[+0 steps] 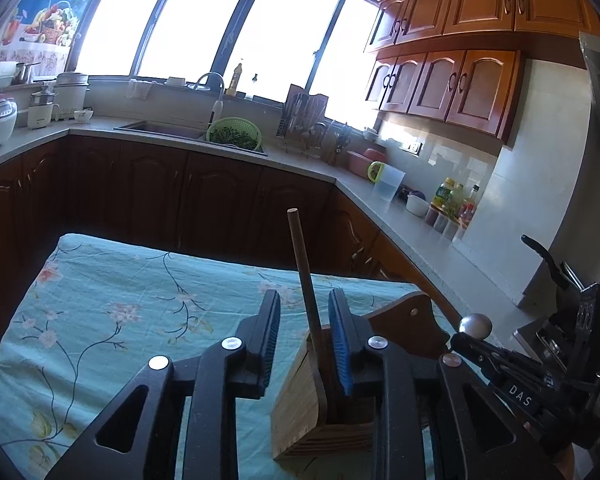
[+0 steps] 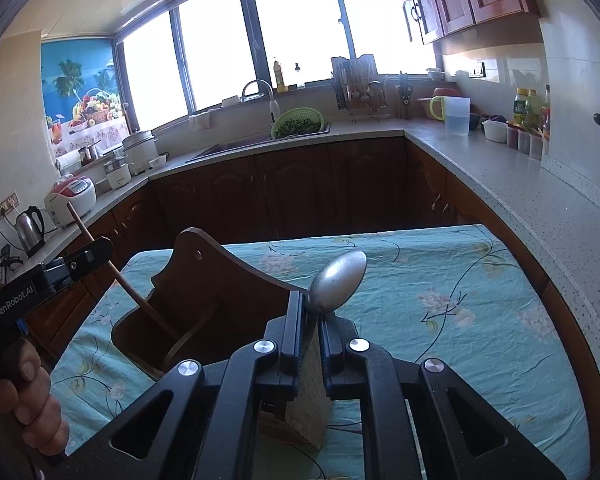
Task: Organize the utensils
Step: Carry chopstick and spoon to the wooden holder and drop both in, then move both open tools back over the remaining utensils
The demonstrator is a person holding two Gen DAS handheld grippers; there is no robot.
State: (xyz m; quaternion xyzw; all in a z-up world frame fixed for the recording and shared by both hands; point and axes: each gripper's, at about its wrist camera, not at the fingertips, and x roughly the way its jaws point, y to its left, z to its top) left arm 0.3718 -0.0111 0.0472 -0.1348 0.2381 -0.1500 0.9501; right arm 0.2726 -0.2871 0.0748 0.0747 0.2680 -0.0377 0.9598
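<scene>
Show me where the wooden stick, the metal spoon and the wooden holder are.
wooden stick [image 1: 305,276], left wrist view, middle of shaft
metal spoon [image 2: 340,282], right wrist view, bowl
wooden holder [image 2: 236,280], right wrist view, dark back panel

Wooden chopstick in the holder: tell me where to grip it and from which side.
Grip the bare upper shaft of the chopstick, above the wooden holder, coming from the near side with a finger on either flank. It stands nearly upright, leaning slightly, with its lower end hidden inside.

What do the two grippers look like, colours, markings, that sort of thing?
Both are black plastic frames with triangular cut-outs and round silver rivets. The left gripper has bright blue ribbed pads inside its fingers. The right gripper has blue pads too, barely visible. White lettering runs along the left gripper's side, and a small green light glows on the right one's body.
</scene>
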